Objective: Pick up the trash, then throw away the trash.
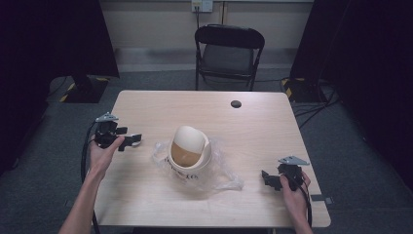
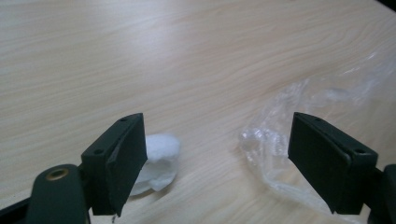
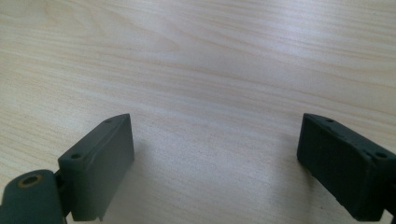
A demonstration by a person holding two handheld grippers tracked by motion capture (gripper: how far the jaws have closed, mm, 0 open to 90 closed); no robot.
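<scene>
**Picking up the white wad by the bag**

We see the small white wad on the surface, touching our left gripper's inner finger, beside the clear plastic bag around the cream bin. Fingers gape wide; we should centre before closing, avoiding plastic. Our right gripper, also wide, idles.

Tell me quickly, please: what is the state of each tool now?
Left tool: open, holding nothing; a white wad lies by one jaw.
Right tool: open, holding nothing, above bare table.
</scene>
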